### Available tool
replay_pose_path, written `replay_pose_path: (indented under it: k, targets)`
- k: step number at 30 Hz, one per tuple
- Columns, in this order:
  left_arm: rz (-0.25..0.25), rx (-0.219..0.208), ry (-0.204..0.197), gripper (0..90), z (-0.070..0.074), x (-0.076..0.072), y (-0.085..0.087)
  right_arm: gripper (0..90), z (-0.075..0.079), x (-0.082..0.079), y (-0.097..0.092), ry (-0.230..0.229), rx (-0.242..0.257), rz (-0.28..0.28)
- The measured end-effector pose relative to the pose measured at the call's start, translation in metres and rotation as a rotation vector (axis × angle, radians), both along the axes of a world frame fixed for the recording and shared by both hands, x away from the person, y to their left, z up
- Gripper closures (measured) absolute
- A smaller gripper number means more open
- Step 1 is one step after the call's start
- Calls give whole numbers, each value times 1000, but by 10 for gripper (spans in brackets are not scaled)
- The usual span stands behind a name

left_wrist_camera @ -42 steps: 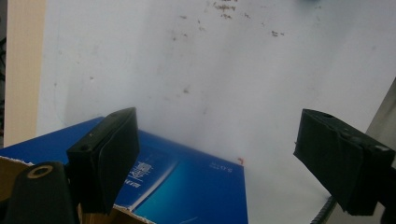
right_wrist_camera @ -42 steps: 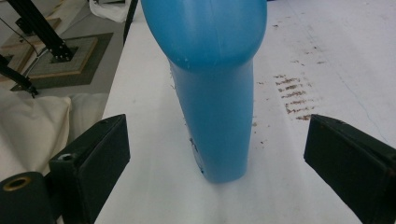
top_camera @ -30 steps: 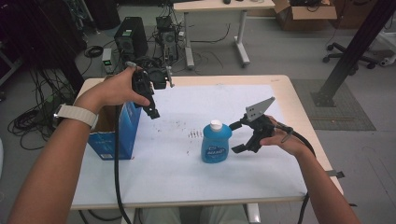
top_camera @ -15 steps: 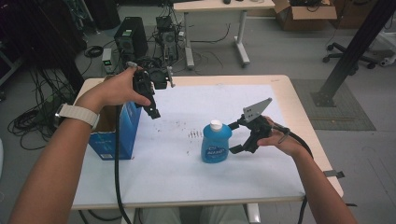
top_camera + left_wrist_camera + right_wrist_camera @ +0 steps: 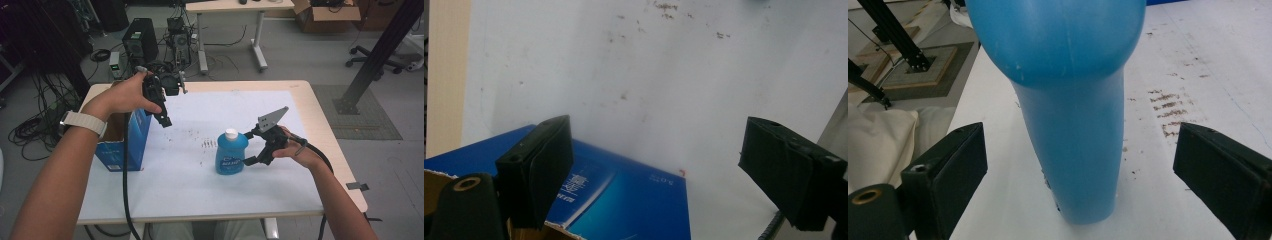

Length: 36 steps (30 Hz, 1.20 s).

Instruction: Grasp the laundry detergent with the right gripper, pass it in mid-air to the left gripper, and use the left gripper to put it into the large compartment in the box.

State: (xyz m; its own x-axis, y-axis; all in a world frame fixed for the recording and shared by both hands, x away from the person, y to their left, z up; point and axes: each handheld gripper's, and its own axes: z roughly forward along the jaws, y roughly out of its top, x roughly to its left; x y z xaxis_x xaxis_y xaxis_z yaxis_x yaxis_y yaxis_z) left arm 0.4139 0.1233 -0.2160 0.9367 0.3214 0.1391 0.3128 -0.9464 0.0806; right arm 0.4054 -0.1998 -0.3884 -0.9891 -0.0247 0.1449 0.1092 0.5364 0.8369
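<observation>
While straddling the blue bottle (image 5: 231,154) with the right gripper (image 5: 248,147) spread wide and no pad touching it yet, easy to go wrong in the closing itself. Stands upright near the middle of the desk (image 5: 200,200), free on its base and pinned by nothing. Looks roughly centred between the jaws in the right gripper view, though hard to tell there how far in along them. Closing with one pad landing first would likely shove or twist the bottle instead of pinching it. Squeezing up on the broad bulge rather than the narrower lower body could let the smooth plastic slip out, or tip it over toward the open blue box (image 5: 122,145) well to the left of the bottle. Pressing too hard might buckle the soft wall and push liquid up at the white cap (image 5: 230,133). Holds the left gripper (image 5: 164,119) raised above the box's near rim, well left of the bottle, likewise spread and pinching nothing, so offers no steadying if the bottle starts to topple.
</observation>
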Motion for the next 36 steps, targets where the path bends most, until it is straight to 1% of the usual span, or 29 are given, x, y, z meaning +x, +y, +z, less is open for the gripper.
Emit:
replay_pose_path:
  k: [4, 8, 11, 13, 19, 22, 25, 26, 29, 36]
  targets:
    - [0, 3, 2, 144, 0, 0, 0, 75, -3, -1, 1, 6, 14, 4]
    - [2, 5, 2, 144, 0, 0, 0, 76, -8, -3, 2, 13, 18, 6]
    - [-1, 6, 5, 144, 0, 0, -1, 76, -8, -4, 4, 3, 27, 0]
    - [1, 7, 5, 144, 0, 0, -1, 76, -7, -4, 5, 5, 36, 4]
    - [1, 8, 5, 144, 0, 0, -1, 76, -11, -4, 9, 13, 39, 4]
    - [0, 6, 3, 144, -1, 0, -1, 76, -14, -4, 11, 16, 54, 4]
    - [4, 1, 3, 144, -1, 0, -1, 76, -16, -5, 14, 19, 55, 4]
    - [0, 6, 3, 144, -1, 0, -1, 76, -17, -5, 14, 22, 59, 4]
    - [0, 5, 2, 144, -1, 0, -1, 76, -18, -5, 15, 22, 66, -2]
    - [-1, 8, 4, 144, -1, 0, -1, 76, -19, -6, 17, 18, 64, -8]
